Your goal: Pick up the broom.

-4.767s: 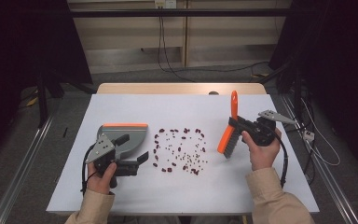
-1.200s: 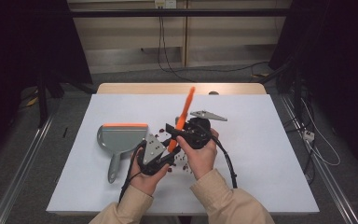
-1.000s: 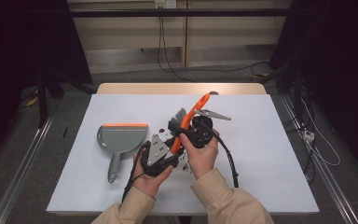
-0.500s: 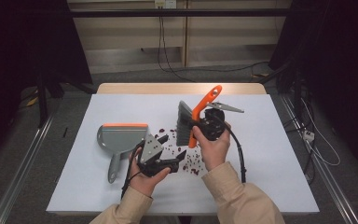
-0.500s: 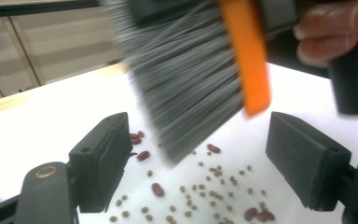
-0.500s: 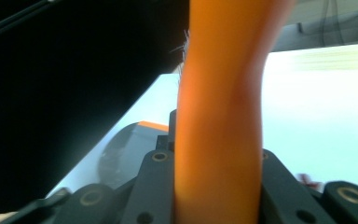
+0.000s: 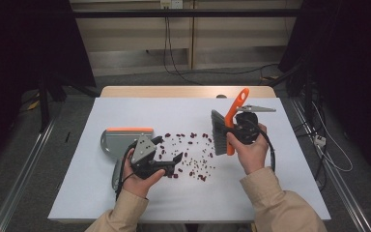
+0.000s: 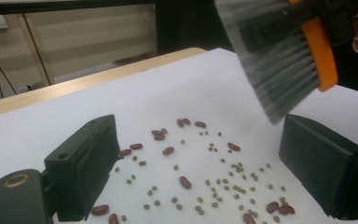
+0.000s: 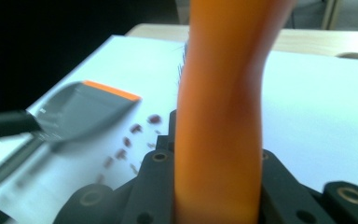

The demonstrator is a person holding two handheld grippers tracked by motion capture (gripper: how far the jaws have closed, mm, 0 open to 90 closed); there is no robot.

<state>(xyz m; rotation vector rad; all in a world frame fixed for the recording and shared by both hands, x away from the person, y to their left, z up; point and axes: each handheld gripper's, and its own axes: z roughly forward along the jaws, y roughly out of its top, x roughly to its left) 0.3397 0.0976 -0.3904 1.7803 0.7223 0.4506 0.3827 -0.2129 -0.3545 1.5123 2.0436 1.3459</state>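
Observation:
A brush with grey bristles and an orange handle stands tilted above the right part of the white table. My right gripper is shut on that handle. Red and green beans lie scattered mid-table. My left gripper hovers at their left edge, jaws wide. They have just been opening and hold nothing. In the left gripper view the beans lie past the jaws and the bristles hang at upper right. A grey dustpan with an orange lip lies flat to the left.
The dustpan appears blurred at the left of the right gripper view, with beans beside it. Cables trail from both grippers. A wooden strip borders the table's far edge, and the floor drops away on all sides.
The right hand has carried the brush from the middle of the table out to the right. The left gripper's jaws have spread apart, and that hand has drawn back slightly to the left.

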